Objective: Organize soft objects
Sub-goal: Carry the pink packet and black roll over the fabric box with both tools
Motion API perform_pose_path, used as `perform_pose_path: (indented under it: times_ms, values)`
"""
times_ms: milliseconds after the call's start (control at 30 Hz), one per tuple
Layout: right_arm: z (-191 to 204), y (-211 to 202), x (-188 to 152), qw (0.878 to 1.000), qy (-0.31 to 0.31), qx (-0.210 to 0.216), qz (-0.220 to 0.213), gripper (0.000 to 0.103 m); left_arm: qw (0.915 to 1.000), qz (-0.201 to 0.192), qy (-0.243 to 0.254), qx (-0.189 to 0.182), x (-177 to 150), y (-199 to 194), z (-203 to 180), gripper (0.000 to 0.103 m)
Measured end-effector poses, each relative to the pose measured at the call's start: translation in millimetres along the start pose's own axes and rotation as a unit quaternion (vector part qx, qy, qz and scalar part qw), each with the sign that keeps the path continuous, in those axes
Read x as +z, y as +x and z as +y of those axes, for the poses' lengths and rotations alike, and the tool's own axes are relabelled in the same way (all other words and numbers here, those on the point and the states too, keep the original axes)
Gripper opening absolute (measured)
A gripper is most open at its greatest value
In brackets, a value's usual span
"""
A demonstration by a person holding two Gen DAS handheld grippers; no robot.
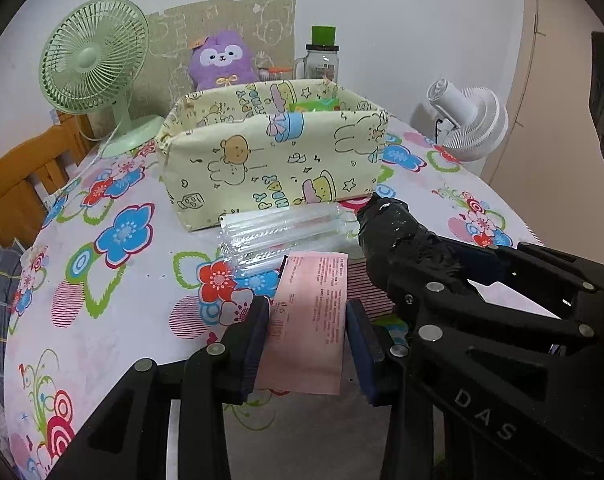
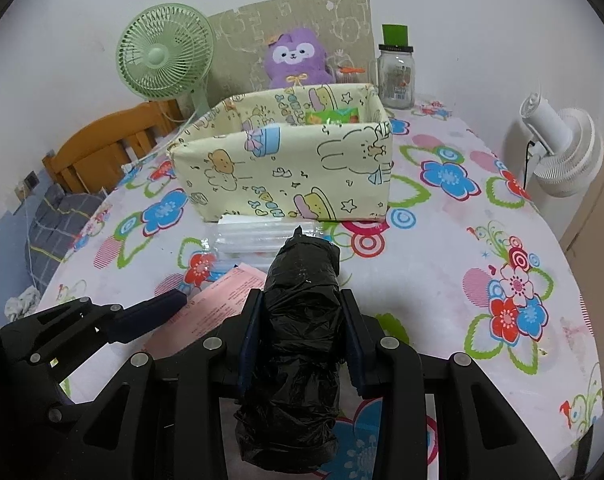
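Left wrist view: left gripper (image 1: 307, 344) clenched on a pink packet (image 1: 308, 320), held above the flowered tablecloth (image 1: 102, 320). Right gripper (image 2: 302, 344) grasps a black plastic roll (image 2: 298, 344). A clear bundle (image 1: 278, 236), possibly bubble wrap, lies against the front of the yellow fabric box (image 1: 270, 160).

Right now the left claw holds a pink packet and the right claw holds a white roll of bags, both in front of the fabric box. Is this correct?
Not quite: the roll of bags in the right claw is black, as the right wrist view shows. The rest stands: the left claw holds the pink packet, both before the fabric box.
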State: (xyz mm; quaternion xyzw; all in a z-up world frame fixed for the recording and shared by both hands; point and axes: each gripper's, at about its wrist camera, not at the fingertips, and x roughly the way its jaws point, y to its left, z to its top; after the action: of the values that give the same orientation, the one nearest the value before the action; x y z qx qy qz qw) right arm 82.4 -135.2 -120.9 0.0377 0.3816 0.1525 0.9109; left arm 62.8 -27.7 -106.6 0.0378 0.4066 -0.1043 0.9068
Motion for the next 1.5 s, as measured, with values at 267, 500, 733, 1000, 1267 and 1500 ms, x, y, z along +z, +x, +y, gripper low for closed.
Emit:
perform_pose_path:
  times_ms: [267,500,733,1000,1267,1500]
  values:
    - [3,-15,7,1.000,-0.006,-0.002,-0.013,0.040,0.9999,-0.014,0.001,0.002,7,-14,-2,0.040]
    - [2,-29,18,1.000,-0.010,-0.005,-0.026,0.040,0.9996,-0.028,0.003,0.003,19,-26,-4,0.040]
    - [3,-42,32,0.999,-0.011,-0.006,-0.040,0.040,0.9991,-0.041,0.013,0.008,33,-37,-6,0.040]
    - [6,-53,49,0.998,-0.017,-0.005,-0.056,0.040,0.9983,-0.055,0.014,0.011,48,-48,-4,0.040]
    - [7,-61,64,0.997,-0.018,-0.006,-0.071,0.040,0.9973,-0.070,0.021,0.013,62,-57,-2,0.040]
    - [7,-65,77,0.997,-0.016,-0.006,-0.081,0.040,0.9966,-0.077,0.023,0.017,73,-59,-1,0.040]
